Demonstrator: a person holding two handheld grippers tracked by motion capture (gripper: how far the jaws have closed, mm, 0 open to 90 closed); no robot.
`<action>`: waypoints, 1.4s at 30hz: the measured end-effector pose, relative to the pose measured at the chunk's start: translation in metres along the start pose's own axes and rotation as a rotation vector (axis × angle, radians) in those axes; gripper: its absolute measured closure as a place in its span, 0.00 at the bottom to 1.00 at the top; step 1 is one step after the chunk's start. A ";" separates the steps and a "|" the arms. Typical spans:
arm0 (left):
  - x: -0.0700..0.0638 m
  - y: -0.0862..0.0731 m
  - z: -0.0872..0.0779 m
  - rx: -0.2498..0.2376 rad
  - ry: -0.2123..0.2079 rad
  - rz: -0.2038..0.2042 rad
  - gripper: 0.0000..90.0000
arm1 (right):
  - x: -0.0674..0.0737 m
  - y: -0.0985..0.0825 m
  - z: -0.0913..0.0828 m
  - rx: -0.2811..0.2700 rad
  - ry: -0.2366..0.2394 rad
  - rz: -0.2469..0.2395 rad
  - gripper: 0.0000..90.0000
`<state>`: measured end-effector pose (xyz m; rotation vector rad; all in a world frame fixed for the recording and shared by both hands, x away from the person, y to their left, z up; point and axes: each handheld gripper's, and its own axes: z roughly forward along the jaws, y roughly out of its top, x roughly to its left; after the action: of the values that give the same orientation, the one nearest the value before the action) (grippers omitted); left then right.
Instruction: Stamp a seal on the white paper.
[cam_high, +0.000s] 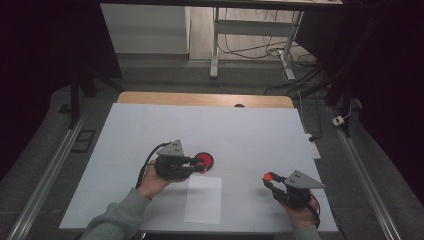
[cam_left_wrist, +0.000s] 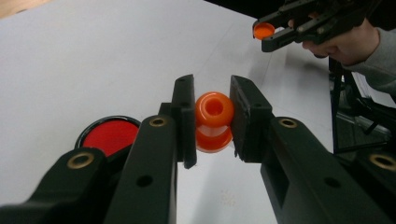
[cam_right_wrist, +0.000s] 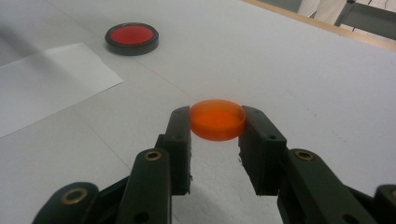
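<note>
Right between the jaws of the left gripper (cam_left_wrist: 212, 116) sits an orange spool-shaped piece (cam_left_wrist: 214, 121), pinched from both sides with its open, hollow end facing back up the jaws. Just beyond and to the left of those jaws in the left gripper view lies a red disc in a black ring (cam_left_wrist: 109, 135), flat on the white table (cam_left_wrist: 93, 60). Farther out, up to the right, the right gripper (cam_left_wrist: 271, 35) shows held in a hand (cam_left_wrist: 343, 44).

Over on the right gripper (cam_right_wrist: 217, 128), the jaws are clamped on an orange cap (cam_right_wrist: 217, 119), a shallow round lid held level at its rim between the pads. Ahead of these jaws and off to the left lies a white sheet of paper (cam_right_wrist: 51, 79), and past it the same red disc.

In the high view the paper lies between the two grippers, nearer the person's edge.
</note>
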<state>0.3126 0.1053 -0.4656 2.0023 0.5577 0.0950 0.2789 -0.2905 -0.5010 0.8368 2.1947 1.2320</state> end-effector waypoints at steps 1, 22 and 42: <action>-0.001 0.000 0.000 0.006 0.000 0.000 0.80 | 0.000 0.000 0.000 0.002 0.000 0.002 0.72; -0.010 -0.013 0.010 0.082 -0.034 0.017 0.80 | -0.001 -0.001 0.000 0.001 0.010 0.003 0.72; -0.019 -0.024 0.026 0.152 -0.069 0.035 0.80 | 0.000 -0.001 0.001 0.006 0.011 0.009 0.72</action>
<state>0.2948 0.0847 -0.4962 2.1548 0.4977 0.0045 0.2795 -0.2907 -0.5022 0.8448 2.2062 1.2375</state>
